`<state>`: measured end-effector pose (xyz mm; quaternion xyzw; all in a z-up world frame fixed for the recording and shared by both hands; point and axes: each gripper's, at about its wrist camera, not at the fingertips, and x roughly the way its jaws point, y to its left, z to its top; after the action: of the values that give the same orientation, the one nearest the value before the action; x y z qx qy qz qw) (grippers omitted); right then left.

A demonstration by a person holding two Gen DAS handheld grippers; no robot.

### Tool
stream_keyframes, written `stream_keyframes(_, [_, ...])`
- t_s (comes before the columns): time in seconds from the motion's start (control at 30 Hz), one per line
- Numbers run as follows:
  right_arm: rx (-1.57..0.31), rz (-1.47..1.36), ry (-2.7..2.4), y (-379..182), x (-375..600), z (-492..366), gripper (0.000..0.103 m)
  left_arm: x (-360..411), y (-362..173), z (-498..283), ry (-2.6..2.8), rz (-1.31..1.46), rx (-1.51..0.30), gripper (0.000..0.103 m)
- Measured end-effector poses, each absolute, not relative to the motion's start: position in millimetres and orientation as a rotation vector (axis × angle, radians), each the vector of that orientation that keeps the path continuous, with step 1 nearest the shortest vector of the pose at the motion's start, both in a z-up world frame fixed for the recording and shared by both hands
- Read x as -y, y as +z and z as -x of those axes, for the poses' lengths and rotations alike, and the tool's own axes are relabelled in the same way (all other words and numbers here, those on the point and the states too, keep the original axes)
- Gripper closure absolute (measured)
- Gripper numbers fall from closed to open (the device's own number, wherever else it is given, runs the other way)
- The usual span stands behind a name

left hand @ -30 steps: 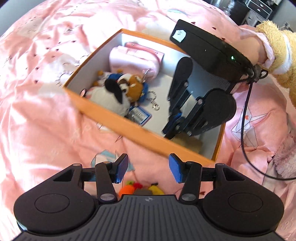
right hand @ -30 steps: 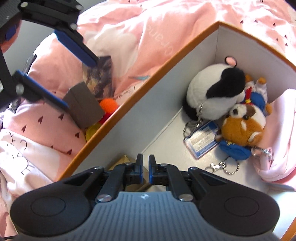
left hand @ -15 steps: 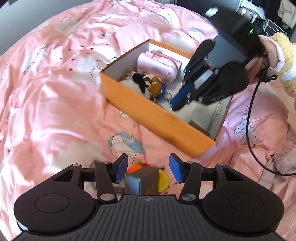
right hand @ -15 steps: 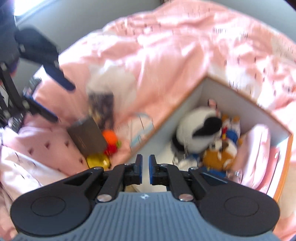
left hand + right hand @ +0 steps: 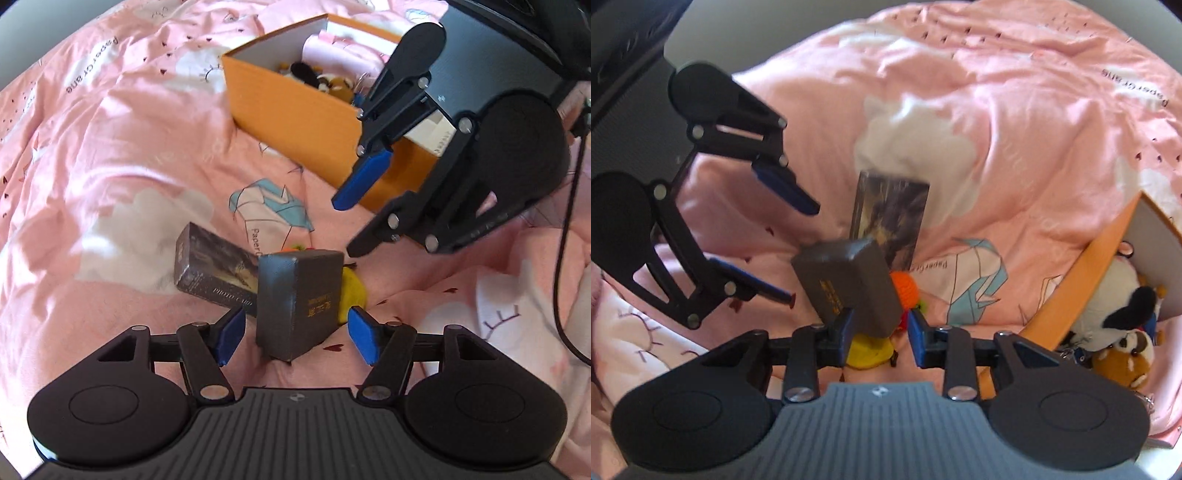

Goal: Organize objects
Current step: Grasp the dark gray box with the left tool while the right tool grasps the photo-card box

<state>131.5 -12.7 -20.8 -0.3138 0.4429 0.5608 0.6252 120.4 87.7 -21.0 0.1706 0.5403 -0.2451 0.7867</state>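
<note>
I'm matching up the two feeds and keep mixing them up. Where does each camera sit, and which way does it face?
Left wrist: rides on the left gripper, looking forward over the pink bedspread at the grey box standing between its open jaws; the right gripper and orange box lie beyond.
Right wrist: rides on the right gripper, facing the opposite way; the left gripper shows at upper left.
Shared: grey box, picture box, orange box, bedspread.

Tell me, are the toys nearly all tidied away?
Partly. The plush toys already sit in the orange box. Both the left gripper and right gripper are open around the grey box. The photo box and knitted bits also remain outside.
</note>
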Motion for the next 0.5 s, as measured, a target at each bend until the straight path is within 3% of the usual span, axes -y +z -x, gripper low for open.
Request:
stream_keyframes(0.27, [-1.123,0.846,1.248,-57,-5,-137,0.062,-97,-49,-139,-0.543,-0.312,-1.219,0.027])
stream_keyframes(0.37, [-1.141,0.858,1.247,-62,-8,-139,0.074,-99,-53,-143,-0.562,-0.297,-1.235,0.028])
stream_keyframes(0.5, [-1.165,0.84,1.26,-66,-12,-142,0.075,-101,-56,-148,-0.599,-0.25,-1.262,0.03])
